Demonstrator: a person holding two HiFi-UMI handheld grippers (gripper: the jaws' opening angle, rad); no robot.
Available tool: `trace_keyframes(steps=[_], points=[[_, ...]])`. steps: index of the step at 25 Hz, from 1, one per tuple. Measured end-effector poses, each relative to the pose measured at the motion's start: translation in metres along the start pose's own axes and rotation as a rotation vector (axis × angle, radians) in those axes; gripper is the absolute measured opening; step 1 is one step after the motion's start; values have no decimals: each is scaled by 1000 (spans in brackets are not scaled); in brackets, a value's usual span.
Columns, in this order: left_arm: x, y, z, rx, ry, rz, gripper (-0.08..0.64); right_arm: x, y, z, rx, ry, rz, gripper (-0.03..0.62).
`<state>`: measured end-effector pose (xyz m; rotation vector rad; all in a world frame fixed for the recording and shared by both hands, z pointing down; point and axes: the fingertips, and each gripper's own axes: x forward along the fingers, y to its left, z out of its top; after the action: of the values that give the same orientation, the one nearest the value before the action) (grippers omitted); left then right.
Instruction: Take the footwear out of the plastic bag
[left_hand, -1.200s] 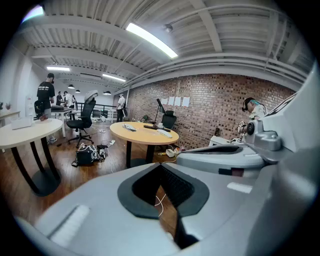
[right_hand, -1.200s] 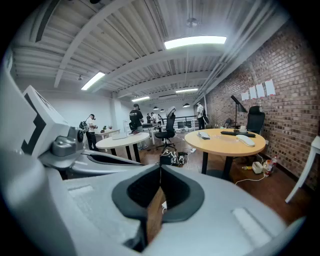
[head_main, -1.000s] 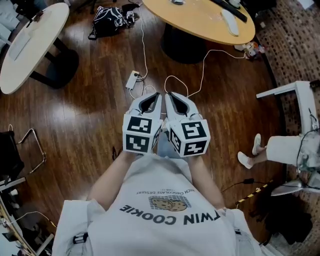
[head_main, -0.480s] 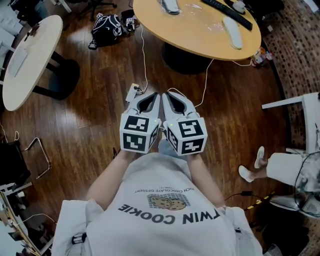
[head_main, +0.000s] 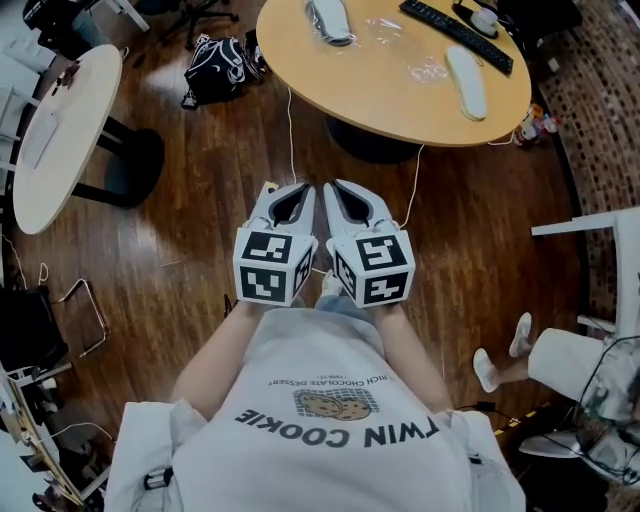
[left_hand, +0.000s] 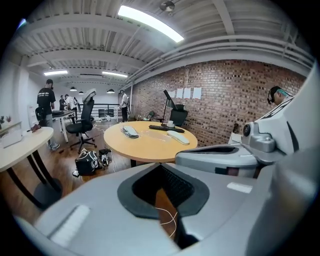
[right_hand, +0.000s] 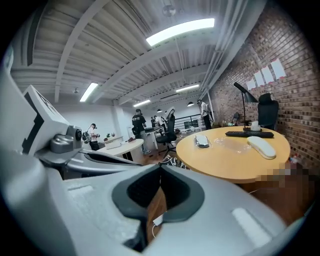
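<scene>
On the round wooden table (head_main: 400, 95) ahead lie a pale slipper (head_main: 330, 20) that looks wrapped in clear plastic, a bare white slipper (head_main: 467, 82) and crumpled clear plastic (head_main: 427, 69). The same wrapped slipper (left_hand: 131, 131) and white slipper (right_hand: 261, 146) show far off in both gripper views. My left gripper (head_main: 285, 192) and right gripper (head_main: 345, 190) are held side by side in front of the person's chest, over the wooden floor, well short of the table. Both are shut with nothing between their jaws.
A black keyboard (head_main: 455, 35) lies on the round table's far side. A black bag (head_main: 215, 55) sits on the floor left of it, beside a white table (head_main: 60, 130). White cables (head_main: 410, 190) run across the floor. A seated person's legs (head_main: 540, 350) are at the right.
The person has walked towards the round table, which now sits lower and fuller in the head view. The two grippers stay side by side and shut.
</scene>
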<state>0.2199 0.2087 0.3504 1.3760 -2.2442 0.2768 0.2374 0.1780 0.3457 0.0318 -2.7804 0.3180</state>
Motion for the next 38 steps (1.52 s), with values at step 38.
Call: trace_keyframes(steps=[38], points=[[270, 195, 139, 7, 38, -257, 5, 300, -140, 104, 76, 91, -221, 3]])
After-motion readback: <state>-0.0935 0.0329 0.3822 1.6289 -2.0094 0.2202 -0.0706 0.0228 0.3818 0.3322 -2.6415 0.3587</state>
